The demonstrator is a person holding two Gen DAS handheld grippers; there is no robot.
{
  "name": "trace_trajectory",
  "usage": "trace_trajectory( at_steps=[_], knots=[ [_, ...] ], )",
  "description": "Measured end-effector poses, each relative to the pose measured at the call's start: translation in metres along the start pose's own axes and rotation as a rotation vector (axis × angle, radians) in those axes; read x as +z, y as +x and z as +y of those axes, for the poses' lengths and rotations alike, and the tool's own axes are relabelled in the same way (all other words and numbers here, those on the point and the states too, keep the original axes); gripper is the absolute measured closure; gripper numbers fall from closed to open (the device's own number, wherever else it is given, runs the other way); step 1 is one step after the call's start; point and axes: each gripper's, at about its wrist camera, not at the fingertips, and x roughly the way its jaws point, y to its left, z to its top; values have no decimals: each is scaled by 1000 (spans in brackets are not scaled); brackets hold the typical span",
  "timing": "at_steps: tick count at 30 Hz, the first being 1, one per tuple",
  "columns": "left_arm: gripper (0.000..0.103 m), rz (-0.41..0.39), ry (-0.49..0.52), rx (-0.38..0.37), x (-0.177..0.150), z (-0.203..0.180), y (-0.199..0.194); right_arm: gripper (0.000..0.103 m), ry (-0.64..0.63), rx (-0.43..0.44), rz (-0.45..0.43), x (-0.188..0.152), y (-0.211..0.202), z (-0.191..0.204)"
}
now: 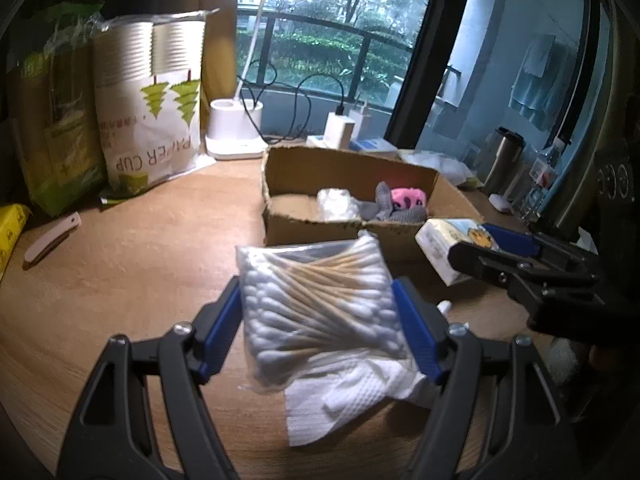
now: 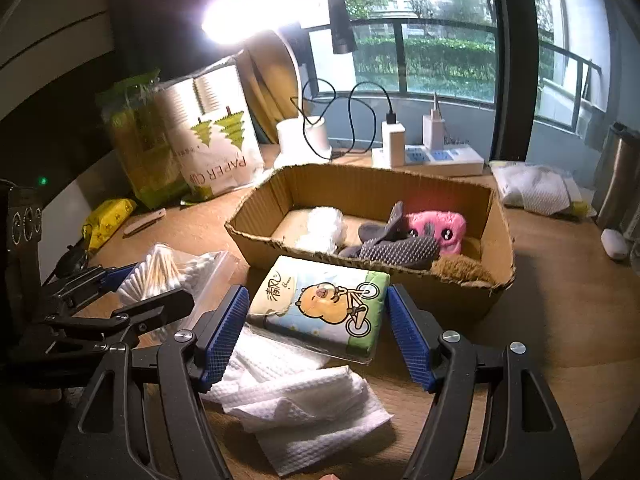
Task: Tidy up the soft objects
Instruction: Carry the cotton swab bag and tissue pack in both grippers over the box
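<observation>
Left tongs (image 1: 318,316) pinching cotton swab bag (image 1: 316,300); right tongs (image 2: 318,322) pinching tissue pack (image 2: 320,304); brown fuzzy item (image 2: 460,270) only in right view.

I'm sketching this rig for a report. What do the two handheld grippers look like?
Both match: the left gripper and right gripper have black, angular plastic linkage arms with triangular cut-outs and silver screws at the joints. Each finger carries a blue, finely ribbed pad. No cables or sleeves are visible.

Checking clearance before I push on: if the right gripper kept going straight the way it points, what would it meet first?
Likely the near wall of the cardboard box. The right gripper holds the tissue pack, whose far edge sits close to that wall; depth is hard to judge.
</observation>
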Motion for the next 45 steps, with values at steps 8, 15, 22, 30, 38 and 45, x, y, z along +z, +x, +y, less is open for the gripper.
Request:
trace_trajectory(
  at_steps=[8, 15, 22, 30, 38, 45],
  knots=[
    [29, -43, 18, -17, 15, -7, -8, 29, 9, -10, -38, 9, -13, -9],
    [29, -91, 52, -20, 31, -17, -10, 29, 26, -27, -63, 16, -20, -23],
    [29, -149, 76, -12, 50, -24, -11, 29, 27, -38, -92, 25, -25, -36],
    [29, -198, 109, 9, 67, -35, -7, 29, 13, -45, -125, 34, -26, -42],
    [29, -253, 126, 20, 80, -40, -4, 29, 8, -41, -152, 44, -24, -49],
    [29, -234, 120, 25, 83, -37, 15, 29, 12, -31, -151, 47, -18, -55]
  ],
)
